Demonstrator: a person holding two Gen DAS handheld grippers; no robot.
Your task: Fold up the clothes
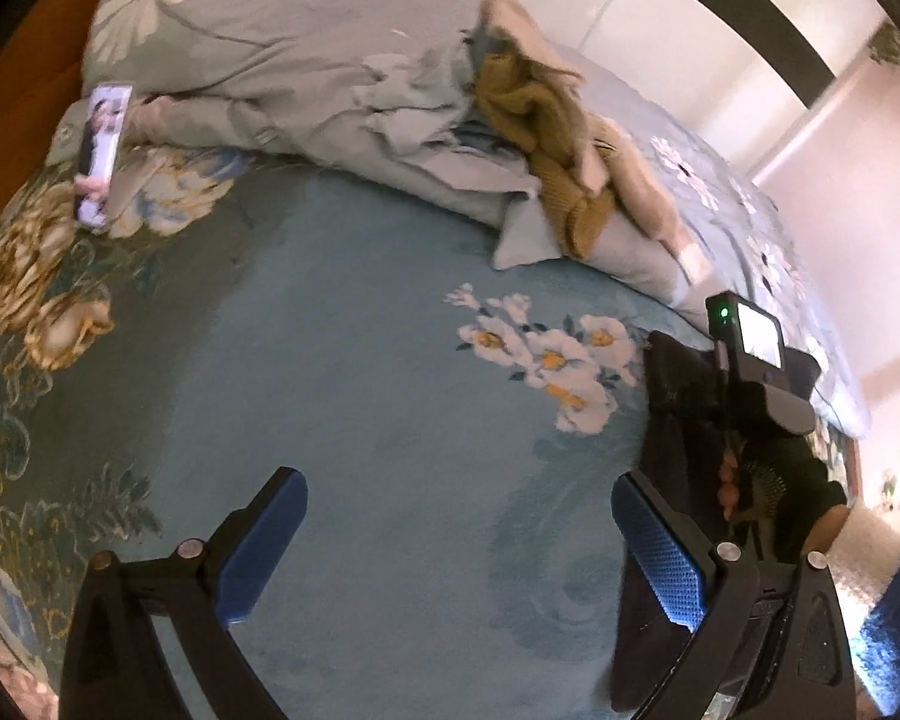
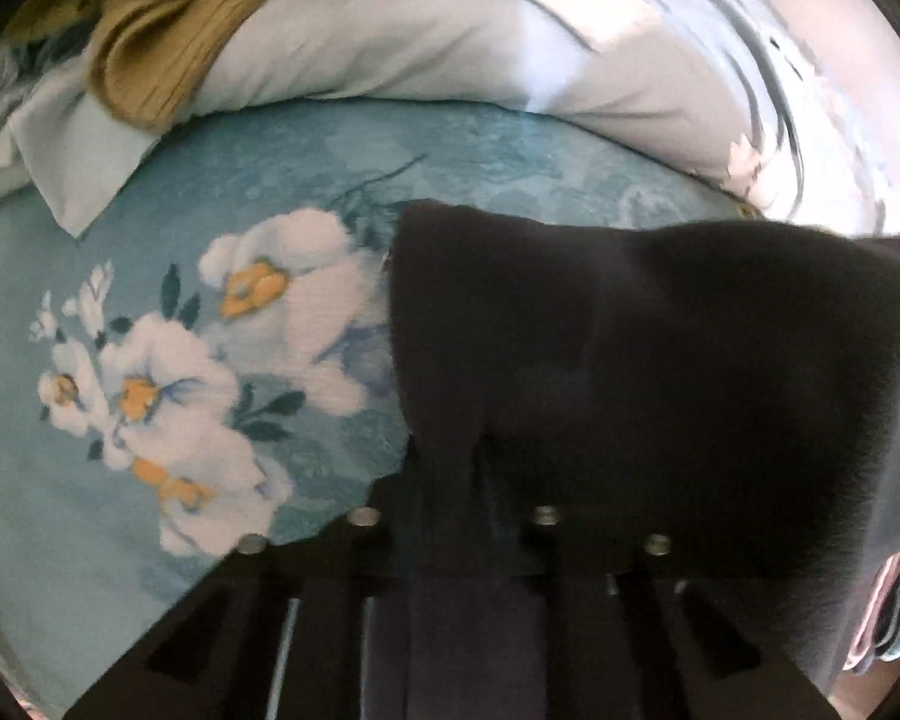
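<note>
My left gripper [image 1: 459,546] is open and empty, its blue pads [image 1: 660,564] spread wide above the blue floral bedspread [image 1: 342,372]. My right gripper [image 2: 450,480] is shut on a dark navy garment [image 2: 660,372], which drapes over and hides its fingers. In the left wrist view the right gripper's body [image 1: 750,360] and the same dark garment [image 1: 672,396] show at the right, held just above the bed. A mustard knit garment [image 1: 546,120] lies on the bunched quilt at the back; it also shows in the right wrist view [image 2: 150,60].
A pale green daisy-print quilt [image 1: 282,60] is heaped along the far side of the bed. A phone [image 1: 102,150] with a lit screen rests at the left on the bedding. A cream fuzzy garment [image 1: 642,192] lies beside the mustard one. White walls stand behind.
</note>
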